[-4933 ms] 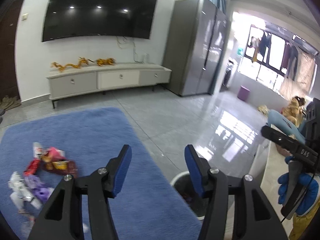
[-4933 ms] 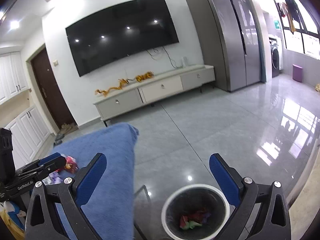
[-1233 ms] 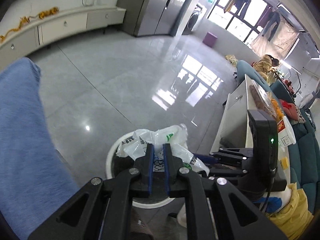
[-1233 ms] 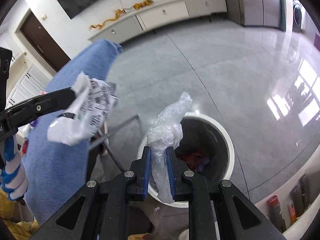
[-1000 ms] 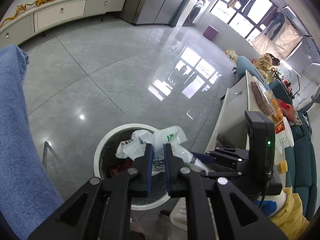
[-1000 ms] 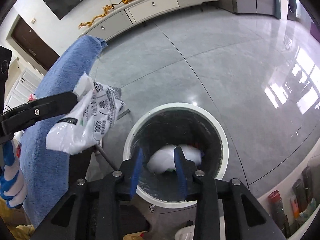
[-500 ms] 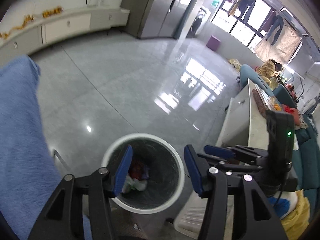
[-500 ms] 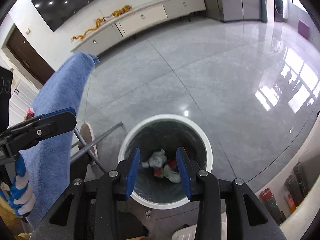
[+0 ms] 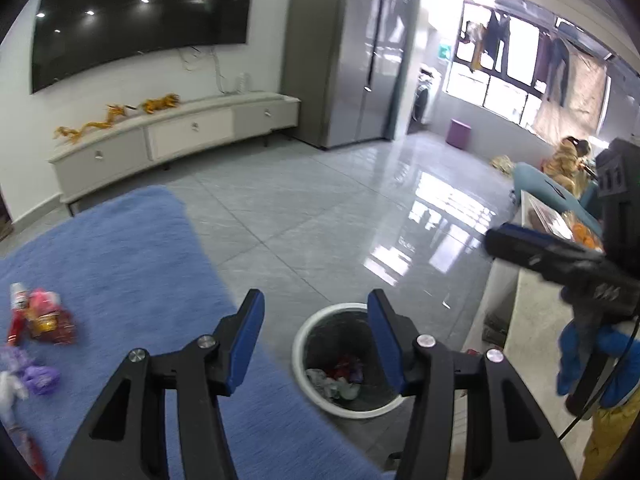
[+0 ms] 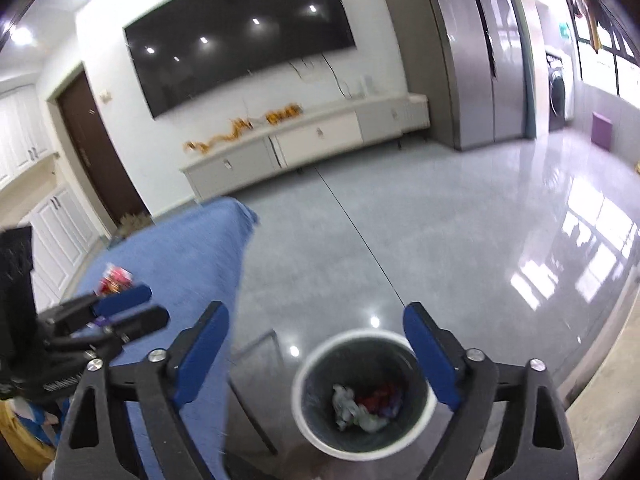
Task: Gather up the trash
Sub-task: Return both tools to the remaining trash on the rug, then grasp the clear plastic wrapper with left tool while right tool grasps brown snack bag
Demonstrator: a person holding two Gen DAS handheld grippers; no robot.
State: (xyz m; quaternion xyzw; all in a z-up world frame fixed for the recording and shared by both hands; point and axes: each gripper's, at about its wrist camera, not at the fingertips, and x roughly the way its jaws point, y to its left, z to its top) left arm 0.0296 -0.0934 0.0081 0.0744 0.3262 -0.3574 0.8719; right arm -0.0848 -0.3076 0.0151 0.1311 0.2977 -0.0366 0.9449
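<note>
A white-rimmed bin (image 9: 348,360) (image 10: 362,394) stands on the grey floor beside the blue-covered table (image 9: 132,264) (image 10: 184,264), with crumpled wrappers inside it. More trash lies on the blue cover: red snack packets (image 9: 42,318) (image 10: 114,278) and purple and white wrappers (image 9: 34,372). My left gripper (image 9: 314,320) is open and empty, held above the table's edge and the bin. My right gripper (image 10: 316,334) hangs over the bin with its jaws opening wide and nothing between them. Each gripper shows in the other's view, the right (image 9: 560,260) and the left (image 10: 120,312).
A low white TV cabinet (image 9: 176,136) and a large dark screen (image 9: 140,16) line the far wall, with a tall grey fridge (image 9: 348,56) to their right. A light counter (image 9: 532,328) runs along the right. A metal table leg (image 10: 252,412) stands by the bin.
Both grippers let their plastic bags fall into the bin, then rose and tilted up, bringing the far wall into view. The right jaws spread much wider in the last half second.
</note>
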